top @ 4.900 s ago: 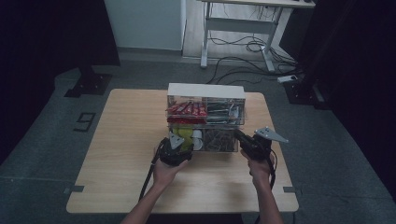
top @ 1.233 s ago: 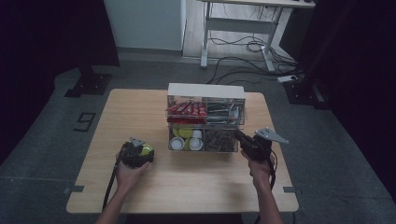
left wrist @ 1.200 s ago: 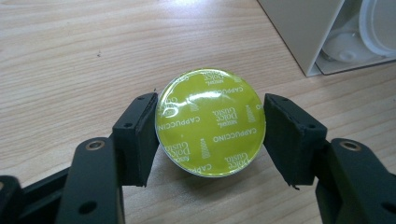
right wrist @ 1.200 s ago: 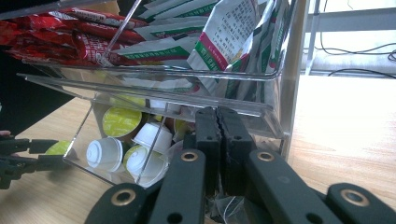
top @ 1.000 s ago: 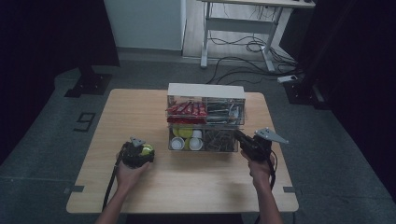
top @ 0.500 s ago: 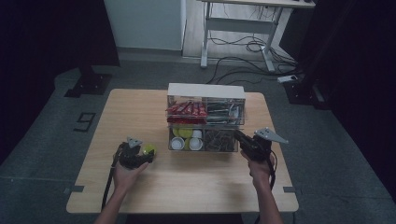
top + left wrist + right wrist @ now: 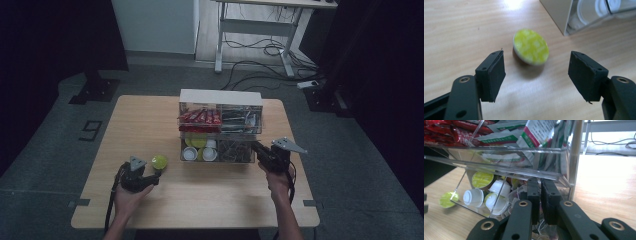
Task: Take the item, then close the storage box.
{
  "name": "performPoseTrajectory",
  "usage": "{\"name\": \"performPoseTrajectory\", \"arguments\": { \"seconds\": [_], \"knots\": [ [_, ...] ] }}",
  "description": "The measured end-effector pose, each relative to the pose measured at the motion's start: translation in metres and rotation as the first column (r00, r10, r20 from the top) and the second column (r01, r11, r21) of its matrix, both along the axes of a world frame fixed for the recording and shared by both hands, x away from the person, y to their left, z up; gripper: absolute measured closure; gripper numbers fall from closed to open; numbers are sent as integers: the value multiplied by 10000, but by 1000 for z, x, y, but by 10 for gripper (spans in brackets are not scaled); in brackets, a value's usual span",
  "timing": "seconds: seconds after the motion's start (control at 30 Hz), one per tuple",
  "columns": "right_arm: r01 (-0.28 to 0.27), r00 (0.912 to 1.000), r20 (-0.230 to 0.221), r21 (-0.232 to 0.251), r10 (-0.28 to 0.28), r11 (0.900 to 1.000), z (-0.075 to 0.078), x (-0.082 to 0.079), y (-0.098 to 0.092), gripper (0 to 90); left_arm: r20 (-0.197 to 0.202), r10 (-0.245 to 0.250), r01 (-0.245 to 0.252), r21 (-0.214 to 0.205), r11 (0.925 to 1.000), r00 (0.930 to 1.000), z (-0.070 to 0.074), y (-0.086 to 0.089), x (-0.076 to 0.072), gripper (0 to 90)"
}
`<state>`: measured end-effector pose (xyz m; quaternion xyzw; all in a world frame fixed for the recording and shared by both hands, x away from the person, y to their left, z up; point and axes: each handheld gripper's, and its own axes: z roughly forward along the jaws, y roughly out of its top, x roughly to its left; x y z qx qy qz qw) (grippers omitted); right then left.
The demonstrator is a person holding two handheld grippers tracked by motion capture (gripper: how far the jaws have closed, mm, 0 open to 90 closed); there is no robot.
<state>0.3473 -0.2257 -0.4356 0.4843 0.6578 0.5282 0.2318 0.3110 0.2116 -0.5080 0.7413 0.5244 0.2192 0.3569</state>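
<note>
A capsule with a lime-green lid (image 7: 159,161) (image 7: 531,47) lies on the wooden table, left of a clear drawer organizer (image 7: 220,97). My left gripper (image 7: 151,172) (image 7: 536,72) stands open just short of the capsule, with bare table between its jaws. At the organizer's lower right, my right gripper (image 7: 257,149) (image 7: 540,195) has its jaws nearly together on the clear front edge of the pulled-out lower drawer (image 7: 511,172). Those jaws have just been opening slightly, with only a thin slit between them. The same capsule (image 7: 446,199) appears far left in the right gripper view.
The lower drawer holds white and green capsules (image 7: 200,150) and packets; the upper tier holds red sachets (image 7: 200,119) and green-printed packets (image 7: 539,132). The organizer's corner (image 7: 554,12) stands just beyond the loose capsule. The table edge (image 7: 200,225) runs near my hands.
My left gripper has let go of the green-lidded capsule and drawn back toward the near left. The capsule now rests on the table. The right gripper has stayed at the drawer.
</note>
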Motion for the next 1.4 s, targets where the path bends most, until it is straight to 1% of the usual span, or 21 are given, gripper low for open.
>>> {"name": "performPoseTrajectory", "arguments": {
  "seconds": [0.07,0.17,0.2,0.37,0.47,0.53,0.7,0.87,1.17,1.23,1.3,1.4],
  "knots": [
    [40,10000,49,31,-40,10000,-2,-1,0,850,-81,12,-13,-70,10000,10000,-4,3,-5,298],
    [66,9999,76,18,-66,10000,-2,-1,1,849,-103,60,-62,-146,9999,9999,-6,6,-9,298],
    [68,9999,126,-1,-68,10000,-1,-2,2,850,-101,98,-100,-219,9997,9999,-7,8,-13,298],
    [71,9998,188,24,-71,10000,0,-4,2,849,20,108,-107,-192,9998,9999,-5,11,-22,304],
    [66,9998,185,135,-69,9999,-2,-5,1,849,37,85,-84,-163,9998,10000,-4,12,-28,305],
    [43,9998,194,175,-46,9998,-3,-6,1,849,5,136,-135,-227,9997,9999,-5,14,-30,306],
    [10,9998,218,282,-16,9996,-8,-9,-1,849,-9,218,-219,-397,9990,9998,-4,17,-32,307],
    [51,9997,217,350,-58,9994,-12,-12,-3,848,-5,149,-149,-514,9986,9999,-3,17,-33,309],
    [97,9998,188,543,-107,9985,-20,-17,-3,848,-2,38,-39,-535,9986,10000,-3,16,-34,309],
    [101,9998,137,560,-109,9984,-23,-18,-2,848,-43,26,-29,-542,9985,10000,-4,16,-34,310],
    [64,10000,33,467,-65,9989,-28,-19,-1,848,-52,32,-35,-535,9986,10000,-4,16,-34,312],
    [57,10000,-85,571,-52,9984,-36,-20,-1,848,-84,-10,6,-510,9987,10000,-5,15,-33,313]
  ]
}}
